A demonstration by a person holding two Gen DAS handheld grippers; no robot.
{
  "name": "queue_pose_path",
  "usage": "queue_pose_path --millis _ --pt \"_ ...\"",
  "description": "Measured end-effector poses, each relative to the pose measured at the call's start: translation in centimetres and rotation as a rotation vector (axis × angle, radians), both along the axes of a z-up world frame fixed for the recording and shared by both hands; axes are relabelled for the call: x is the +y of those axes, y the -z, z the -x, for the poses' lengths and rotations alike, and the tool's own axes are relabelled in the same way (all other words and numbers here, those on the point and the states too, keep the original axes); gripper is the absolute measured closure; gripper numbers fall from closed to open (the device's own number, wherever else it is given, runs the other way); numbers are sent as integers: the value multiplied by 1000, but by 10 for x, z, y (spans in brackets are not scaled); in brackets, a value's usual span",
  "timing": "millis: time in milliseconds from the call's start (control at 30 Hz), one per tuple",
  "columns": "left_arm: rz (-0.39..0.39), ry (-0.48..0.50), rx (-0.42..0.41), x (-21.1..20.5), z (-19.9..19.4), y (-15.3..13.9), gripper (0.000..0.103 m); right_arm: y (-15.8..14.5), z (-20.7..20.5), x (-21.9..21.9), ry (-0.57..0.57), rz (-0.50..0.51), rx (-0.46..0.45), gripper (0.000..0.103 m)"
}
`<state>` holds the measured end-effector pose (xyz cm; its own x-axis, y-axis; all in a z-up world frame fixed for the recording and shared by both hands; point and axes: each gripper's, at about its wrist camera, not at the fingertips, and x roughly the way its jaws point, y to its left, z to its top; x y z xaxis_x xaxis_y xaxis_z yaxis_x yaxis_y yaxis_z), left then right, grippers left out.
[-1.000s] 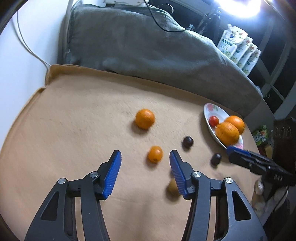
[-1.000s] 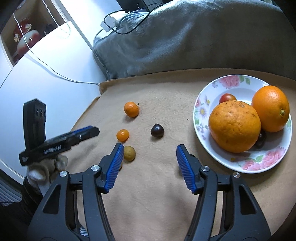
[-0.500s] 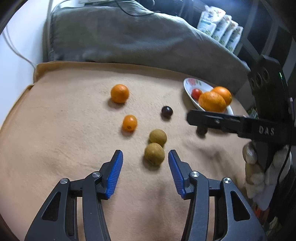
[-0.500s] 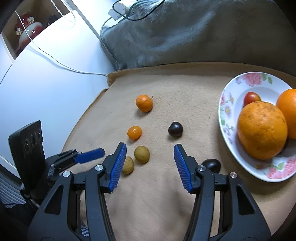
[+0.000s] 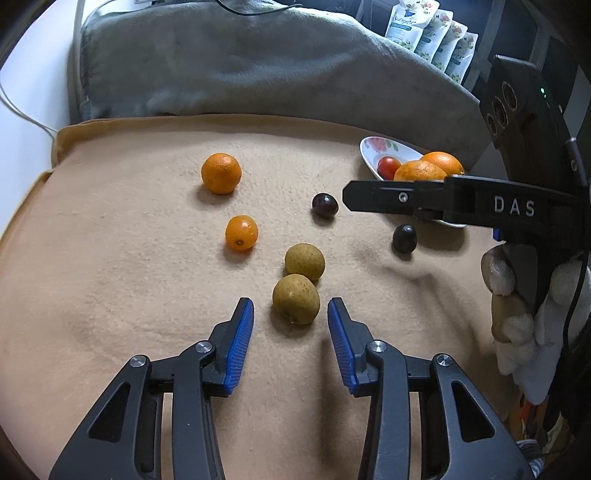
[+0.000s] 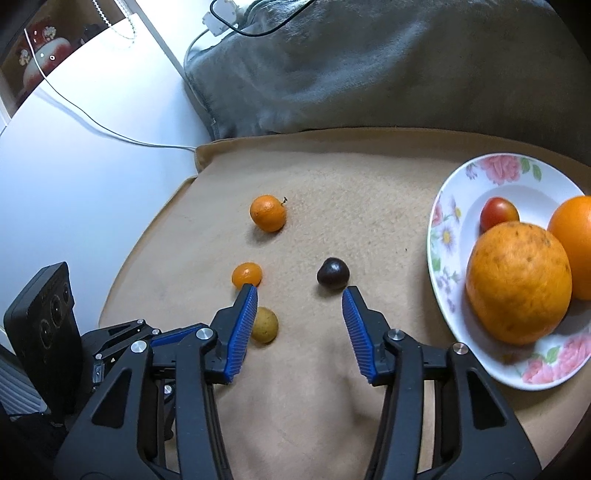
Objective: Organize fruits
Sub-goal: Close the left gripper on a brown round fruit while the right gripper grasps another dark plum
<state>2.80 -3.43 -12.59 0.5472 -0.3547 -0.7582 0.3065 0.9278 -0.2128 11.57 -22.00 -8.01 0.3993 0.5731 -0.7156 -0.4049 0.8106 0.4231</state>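
On a tan blanket lie two brown-green round fruits [image 5: 296,298] [image 5: 304,261], a small orange [image 5: 241,232], a bigger orange [image 5: 221,173] and two dark plums [image 5: 325,205] [image 5: 404,238]. My left gripper [image 5: 291,308] is open, its tips either side of the nearer brown fruit. My right gripper [image 6: 300,293] is open and empty, just short of a dark plum [image 6: 332,273]. A flowered plate [image 6: 448,236] at the right holds two large oranges [image 6: 517,284] and a red tomato [image 6: 499,213]. The right gripper also shows in the left wrist view [image 5: 406,197].
A grey cushion [image 5: 240,66] lies behind the blanket. A white surface with a cable [image 6: 110,133] lies at the left. Pouches [image 5: 428,29] stand at the back right. The blanket's left edge [image 5: 55,147] drops off.
My left gripper has swung right and closed in on the nearer brown fruit. My right gripper has moved forward and left toward the dark plum, and the plate has slid toward the right edge.
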Motion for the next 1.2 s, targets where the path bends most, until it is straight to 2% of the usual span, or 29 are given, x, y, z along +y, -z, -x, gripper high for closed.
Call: queue_pose_path --millis 400,567,733,1000,1200 --pt "-16 10 0 -5 -5 4 63 13 -1 10 -22 -2 16 57" --pt "-22 15 -1 -8 -8 6 68 11 -5 10 -1 11 7 57" --pt "-30 21 -4 -10 -9 8 76 7 -7 15 14 76 -28 57" --pt "-16 21 -3 -10 -9 9 76 12 -18 26 20 174 -39 57" --pt "-6 19 1 -9 -9 10 76 24 -26 29 12 232 -30 63"
